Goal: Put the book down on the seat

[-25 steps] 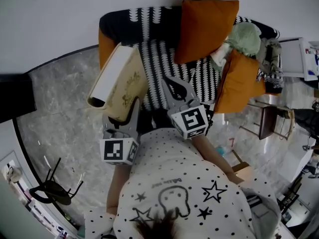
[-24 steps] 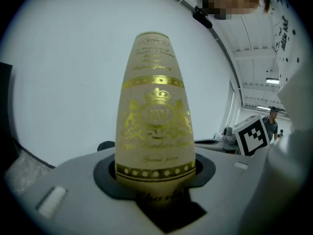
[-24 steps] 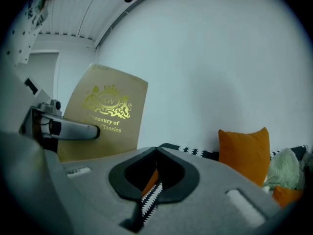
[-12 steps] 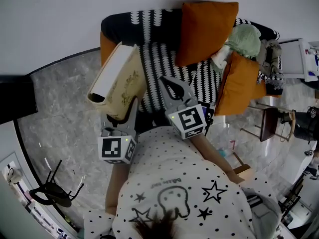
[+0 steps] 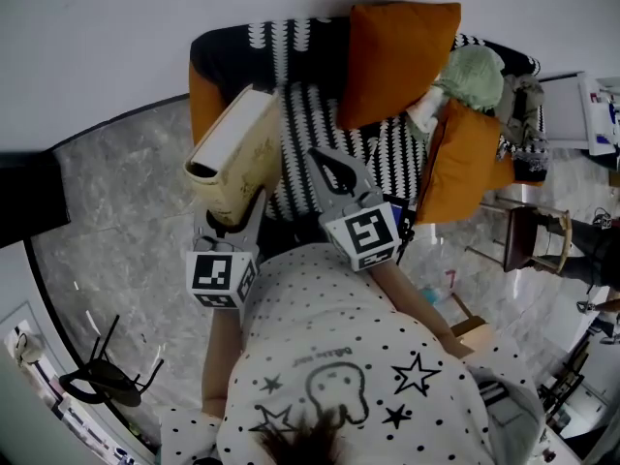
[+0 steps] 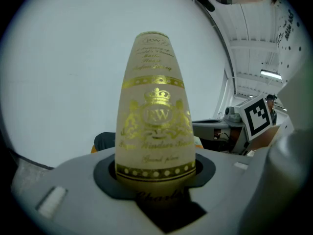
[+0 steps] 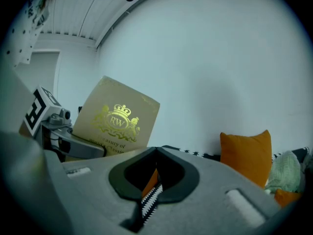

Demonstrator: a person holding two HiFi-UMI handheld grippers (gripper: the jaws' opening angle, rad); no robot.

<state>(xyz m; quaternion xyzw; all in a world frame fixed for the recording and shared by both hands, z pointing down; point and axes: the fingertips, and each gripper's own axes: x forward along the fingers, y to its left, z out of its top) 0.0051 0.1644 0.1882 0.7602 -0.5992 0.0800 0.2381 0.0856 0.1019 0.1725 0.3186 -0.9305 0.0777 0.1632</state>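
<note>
While left tongs [image 5: 242, 219] clamp the lower edge of a thick cream gold-crested hardback book [image 5: 237, 153], likely stiff, heavy and prone to tipping, right tongs [image 5: 329, 168] rest closed, empty.

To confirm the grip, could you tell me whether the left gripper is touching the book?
Touching: the left gripper view shows the left gripper closed on the book, its jaws pressed against both covers.
</note>
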